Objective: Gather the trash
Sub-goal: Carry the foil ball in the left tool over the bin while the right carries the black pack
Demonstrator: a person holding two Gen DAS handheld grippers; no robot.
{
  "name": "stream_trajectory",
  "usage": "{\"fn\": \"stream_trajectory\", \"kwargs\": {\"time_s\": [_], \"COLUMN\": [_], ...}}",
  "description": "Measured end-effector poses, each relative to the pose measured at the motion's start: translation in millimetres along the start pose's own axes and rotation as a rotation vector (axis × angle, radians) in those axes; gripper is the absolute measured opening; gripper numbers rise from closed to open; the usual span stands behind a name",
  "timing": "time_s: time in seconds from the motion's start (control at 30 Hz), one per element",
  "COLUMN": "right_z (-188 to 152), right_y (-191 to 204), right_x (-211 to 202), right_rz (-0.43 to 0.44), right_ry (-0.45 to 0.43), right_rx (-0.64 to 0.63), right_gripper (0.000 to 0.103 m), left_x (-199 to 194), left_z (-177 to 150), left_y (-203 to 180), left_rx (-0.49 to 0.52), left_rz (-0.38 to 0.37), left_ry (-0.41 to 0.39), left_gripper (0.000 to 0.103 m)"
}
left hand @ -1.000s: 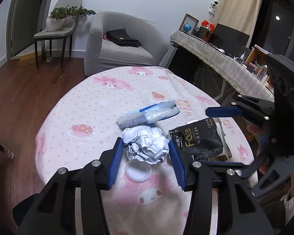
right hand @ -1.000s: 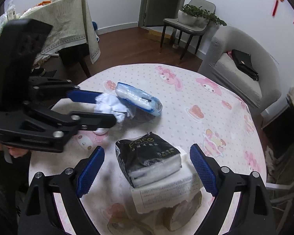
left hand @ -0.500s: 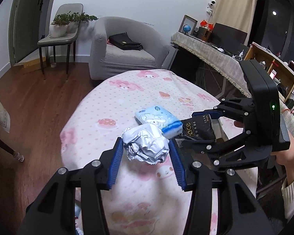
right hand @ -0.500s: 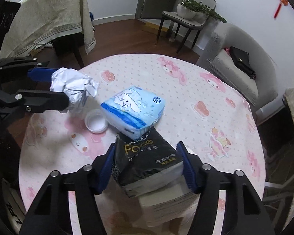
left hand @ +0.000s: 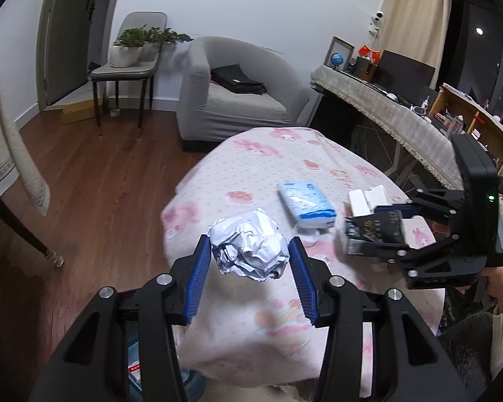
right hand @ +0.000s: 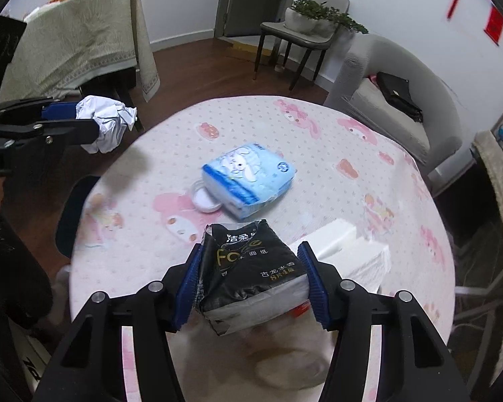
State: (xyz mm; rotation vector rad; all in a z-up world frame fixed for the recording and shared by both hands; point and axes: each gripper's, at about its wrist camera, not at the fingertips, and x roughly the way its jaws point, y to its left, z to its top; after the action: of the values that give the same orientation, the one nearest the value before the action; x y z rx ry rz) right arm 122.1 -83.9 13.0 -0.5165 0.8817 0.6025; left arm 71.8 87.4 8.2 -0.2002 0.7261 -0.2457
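**Round bench, pink cloth: both fingers loaded**

The bench (right hand: 318,127) is carrying a blue tissue pack (right hand: 248,174) and a white lid (right hand: 203,199) touching it. The left gripper (left hand: 249,264) is pinching a crumpled foil ball (left hand: 248,251) between its blue fingers (left hand: 198,278), out past the bench edge. The right gripper (right hand: 251,284) is clamping a torn black tissue pack (right hand: 248,268) that is filling the gap, just above white paper (right hand: 348,254).

Crumpled silvery foil ball (left hand: 249,257), glossy black plastic tissue pack (right hand: 251,273) — matt printed cloth (right hand: 318,140) over the table, polished wood floor (left hand: 94,181).
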Motion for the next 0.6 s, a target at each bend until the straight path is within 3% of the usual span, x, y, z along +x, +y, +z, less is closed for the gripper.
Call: {"fn": "stream_trajectory", "kwargs": {"time_s": [0.3,0.6], "right_z": [3.0,33.2], "right_y": [26.6,67.5], "right_x": [-20.0,-16.6], "right_rz": [0.022,0.123], "right_ry": [-0.092,-0.158], "right_rx": [0.105,0.133], "right_gripper": [0.057,0.057], "left_x": [-26.0,-40.4], "left_z": [-21.8,-55.9], "left_y": [41.4,95.5], "left_rx": [-0.028,-0.075], "left_rz": [0.095,0.186], "left_ry": [0.016,0.063], "left_gripper": [0.051,0.051]}}
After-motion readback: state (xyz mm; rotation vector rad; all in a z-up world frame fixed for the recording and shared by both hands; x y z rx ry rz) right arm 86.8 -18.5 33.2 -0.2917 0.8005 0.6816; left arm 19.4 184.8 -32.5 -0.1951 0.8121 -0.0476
